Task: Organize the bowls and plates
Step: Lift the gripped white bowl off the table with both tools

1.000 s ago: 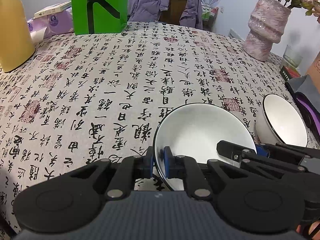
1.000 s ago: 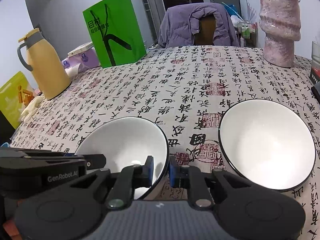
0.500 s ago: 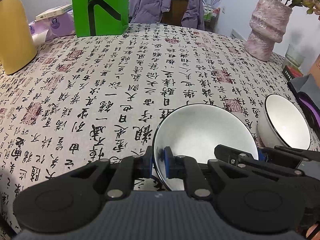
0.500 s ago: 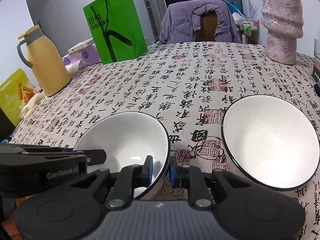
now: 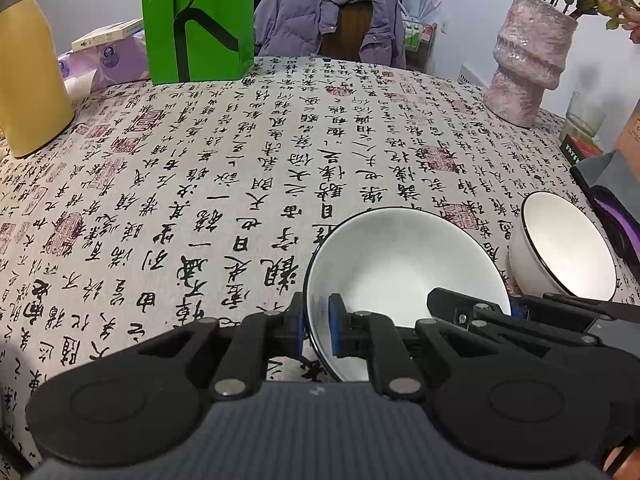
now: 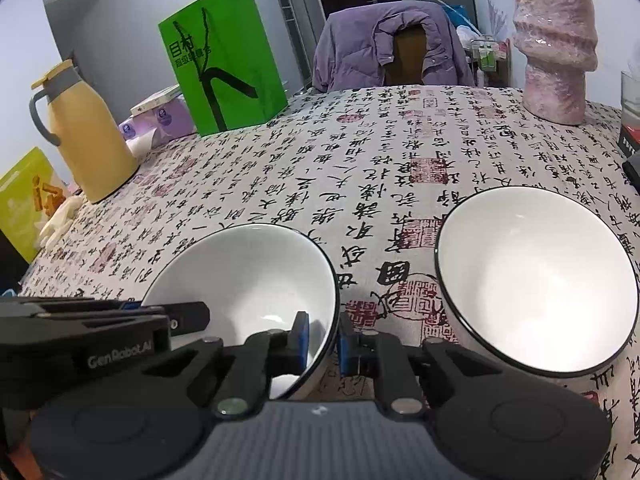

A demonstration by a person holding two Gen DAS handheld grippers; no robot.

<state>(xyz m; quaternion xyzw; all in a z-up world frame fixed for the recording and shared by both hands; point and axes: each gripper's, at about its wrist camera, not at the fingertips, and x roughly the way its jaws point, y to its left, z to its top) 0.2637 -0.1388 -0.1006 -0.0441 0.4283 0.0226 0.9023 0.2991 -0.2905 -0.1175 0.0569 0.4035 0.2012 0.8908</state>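
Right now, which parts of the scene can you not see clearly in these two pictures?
- Held bowl, underside and foot: hidden by its own wall and both grippers, in both views.
- Second bowl, base: hidden by its rim in the right wrist view; in the left wrist view the right gripper covers its lower edge.
- Left gripper: body cut off by the right wrist view's left edge.
- Yellow jug, top: cut off in the left wrist view.
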